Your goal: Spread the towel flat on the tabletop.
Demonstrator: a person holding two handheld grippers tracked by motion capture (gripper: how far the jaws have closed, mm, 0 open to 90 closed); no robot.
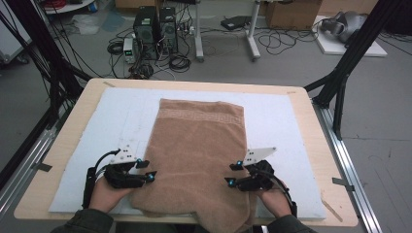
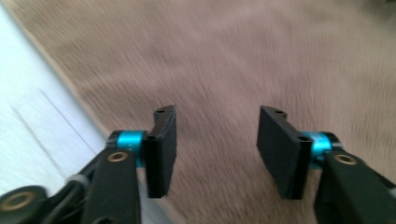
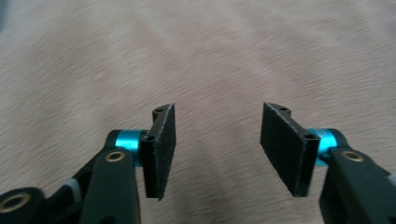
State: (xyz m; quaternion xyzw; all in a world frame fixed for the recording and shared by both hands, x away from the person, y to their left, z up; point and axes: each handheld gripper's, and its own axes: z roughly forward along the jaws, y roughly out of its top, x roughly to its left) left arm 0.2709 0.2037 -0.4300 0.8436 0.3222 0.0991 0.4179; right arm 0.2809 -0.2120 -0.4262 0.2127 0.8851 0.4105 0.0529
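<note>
The left gripper [image 1: 146,170] sits at the left edge of a brown towel [image 1: 197,160], near the front of the desk [image 1: 301,97]. Its jaws are spread apart w/ nothing between them. In the left gripper view the two black pads [image 2: 161,151] hang over the towel [image 2: 243,60], just past where the cloth meets the white mat [image 2: 32,121]. That pic is blurry, so I can't tell if the pads touch the cloth.

The right gripper [image 1: 234,174] sits at the right edge of the towel, about as far forward as the left one. Its jaws are spread too, w/ nothing pinched. In the right gripper view the pads [image 3: 161,149] are over plain brown towel [image 3: 210,51].

A hand [image 1: 109,191] holds the left gripper & another hand [image 1: 274,196] holds the right one. Both come in from the bottom. Each gripper has a grey three-cornered plate on top & a black cable.

The towel is folded into a long shape. It lies in the middle of the white mat [image 1: 282,121], on the wood desk. It has a woven band near the far end. Its near end hangs a bit over the front edge of the desk.

Behind the desk, on the floor, are two black computer towers [image 1: 155,31] w/ lots of cables.
</note>
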